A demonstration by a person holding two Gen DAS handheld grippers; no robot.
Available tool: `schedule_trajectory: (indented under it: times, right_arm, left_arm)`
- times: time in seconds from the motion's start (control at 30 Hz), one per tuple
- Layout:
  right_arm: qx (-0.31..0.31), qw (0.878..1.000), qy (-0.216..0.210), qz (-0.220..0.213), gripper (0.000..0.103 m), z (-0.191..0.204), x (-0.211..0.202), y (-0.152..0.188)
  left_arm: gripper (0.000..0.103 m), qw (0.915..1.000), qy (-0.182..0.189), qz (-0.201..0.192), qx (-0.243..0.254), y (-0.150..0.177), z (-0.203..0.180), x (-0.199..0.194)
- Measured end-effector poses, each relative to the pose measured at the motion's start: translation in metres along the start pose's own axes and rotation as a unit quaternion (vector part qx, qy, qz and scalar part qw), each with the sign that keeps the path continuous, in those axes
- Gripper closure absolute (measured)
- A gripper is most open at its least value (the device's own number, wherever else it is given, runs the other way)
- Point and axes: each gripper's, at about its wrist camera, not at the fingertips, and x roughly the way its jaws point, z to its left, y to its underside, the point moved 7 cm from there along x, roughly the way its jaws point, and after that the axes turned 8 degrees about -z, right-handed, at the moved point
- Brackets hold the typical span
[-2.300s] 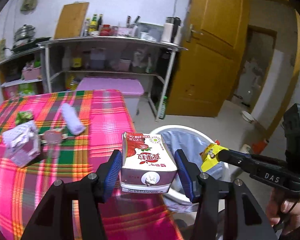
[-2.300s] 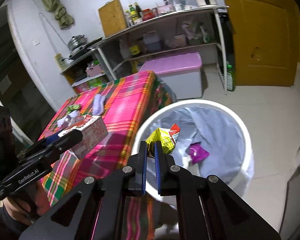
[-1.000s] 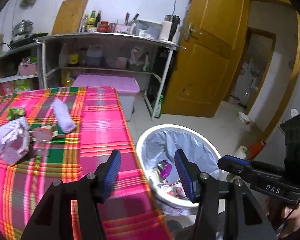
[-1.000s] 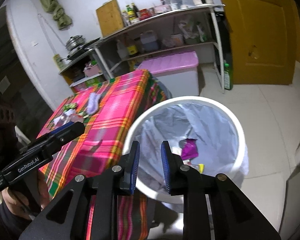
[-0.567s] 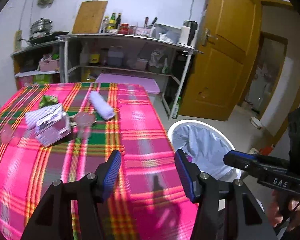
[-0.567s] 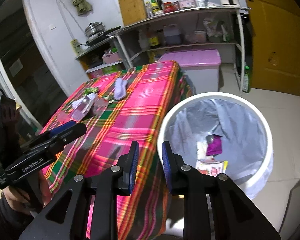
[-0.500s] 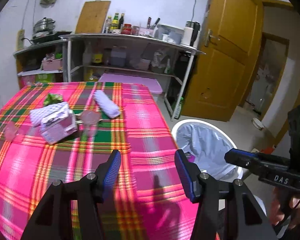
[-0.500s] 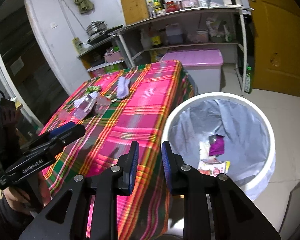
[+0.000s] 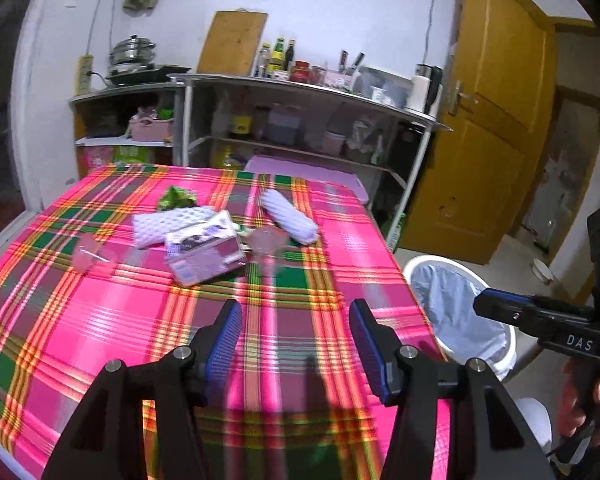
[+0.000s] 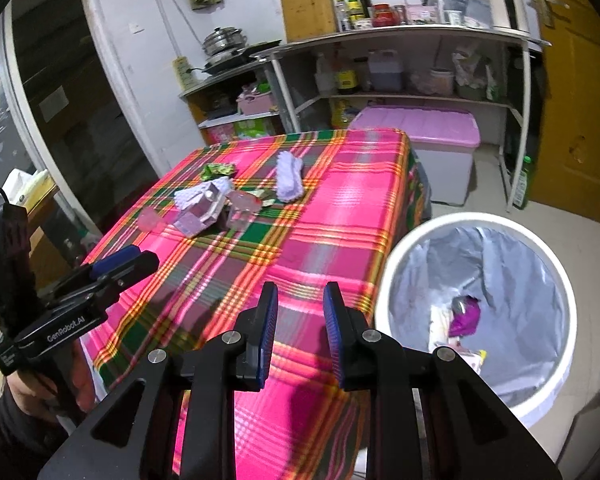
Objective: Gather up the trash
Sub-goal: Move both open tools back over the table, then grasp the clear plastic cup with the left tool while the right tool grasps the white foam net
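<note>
- Trash: small cluster on plaid tablecloth [image 9: 300,320], far half of table, at 11 o'clock from left gripper [image 9: 296,336]; nothing held by either claw.
- Left gripper: jaws wide apart, empty, blue pads [image 9: 224,336] over bare cloth near table's front edge.
- Right gripper [image 10: 300,332]: jaws a narrow gap apart, empty, over the table corner; white bin [image 10: 396,264] at 2 o'clock from it, just beside the table.
- Bin: grey liner, purple wrapper [image 10: 466,314] and some flat packaging at bottom.
- Purple carton [image 9: 206,254] lies tilted on cloth, touching white foam net [image 9: 160,226] behind it.
- Clear plastic cup [image 9: 268,240] at 3 o'clock of carton, just beside; another clear cup [image 9: 88,256] at 9 o'clock, apart.
- Rolled white foam sleeve [image 9: 288,222] at 1 o'clock of carton, past the cup.
- Green wrapper [image 9: 178,198] farthest, at 12 o'clock of foam net.
- Beyond table: pink-lidded storage box [image 10: 420,124], metal shelves [image 9: 300,88] with bottles, yellow door [image 9: 488,120] at 2 o'clock.
</note>
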Motion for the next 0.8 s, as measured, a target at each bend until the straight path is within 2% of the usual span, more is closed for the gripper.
schedule_trajectory:
  times: [0.3,0.37,0.43,0.5,0.63,0.8]
  right_arm:
    - [-0.029,1.0,0.0,0.003,0.078,0.014,0.028,-0.02]
    - [-0.037,0.999,-0.003,0.005,0.075,0.018,0.036,-0.024]
    - [-0.042,0.999,-0.005,0.007,0.058,0.02,0.045,-0.03]
    - [-0.045,0.999,-0.006,0.008,0.053,0.02,0.053,-0.034]
    - [-0.051,0.999,-0.005,0.017,0.053,0.02,0.074,-0.043]
    - [-0.055,0.998,-0.006,0.033,0.053,0.022,0.105,-0.052]
  left_arm:
    - [0.048,0.9983,-0.052,-0.011,-0.024,-0.016,0.06,0.0]
    - [0.048,0.9973,-0.066,-0.013,-0.028,-0.02,0.075,0.001]
    - [0.046,0.9961,-0.082,-0.014,-0.032,-0.022,0.091,0.003]
    - [0.044,0.9944,-0.097,-0.014,-0.038,-0.025,0.109,0.006]
    - [0.044,0.9909,-0.125,-0.011,-0.049,-0.03,0.143,0.014]
    - [0.044,0.988,-0.139,-0.002,-0.067,-0.034,0.176,0.031]
